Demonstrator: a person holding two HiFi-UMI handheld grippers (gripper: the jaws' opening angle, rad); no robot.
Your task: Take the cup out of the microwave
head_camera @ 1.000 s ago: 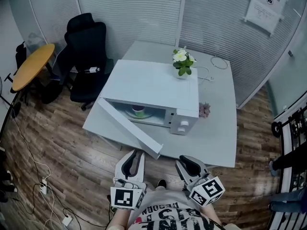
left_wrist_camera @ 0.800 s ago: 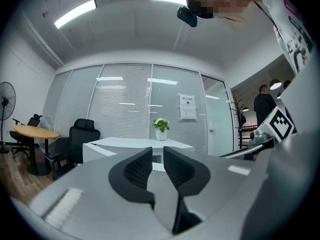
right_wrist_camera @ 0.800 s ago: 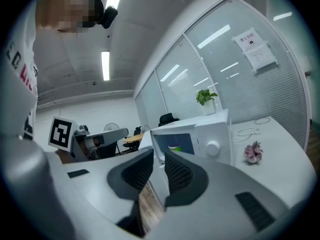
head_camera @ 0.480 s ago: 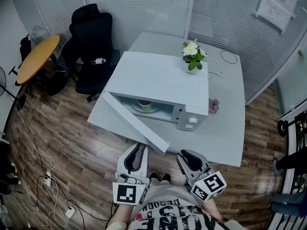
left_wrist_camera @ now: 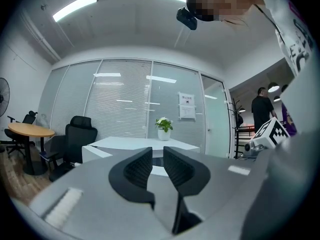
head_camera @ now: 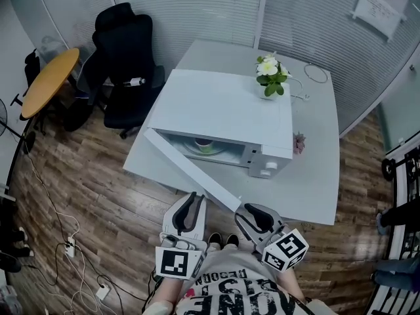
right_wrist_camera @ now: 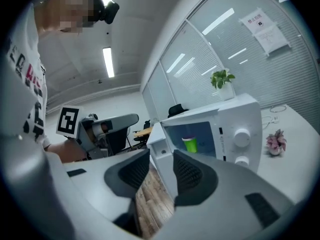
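A white microwave [head_camera: 223, 120] stands on a white table [head_camera: 315, 176] with its door [head_camera: 190, 174] swung wide open toward me. Inside, a green cup [head_camera: 205, 146] sits on the turntable. The right gripper view shows that cup [right_wrist_camera: 190, 144] deep in the cavity, beyond the door [right_wrist_camera: 161, 143]. My left gripper [head_camera: 187, 210] hangs below the door's edge, jaws parted and empty, as also seen in the left gripper view [left_wrist_camera: 157, 156]. My right gripper [head_camera: 257, 218] is near the door's corner. Its jaws [right_wrist_camera: 161, 160] are opening with nothing between them. Both are well short of the cup.
A potted plant [head_camera: 270, 74] stands on the microwave top. A small pink flower [head_camera: 299, 142] and a cable [head_camera: 316, 74] lie on the table. A black office chair [head_camera: 125, 51] and round wooden table [head_camera: 46, 81] stand at left. Cables trail over the wood floor [head_camera: 72, 254].
Both grippers have edged closer to the open microwave door. The right gripper has dipped slightly and its jaws stand wider apart.
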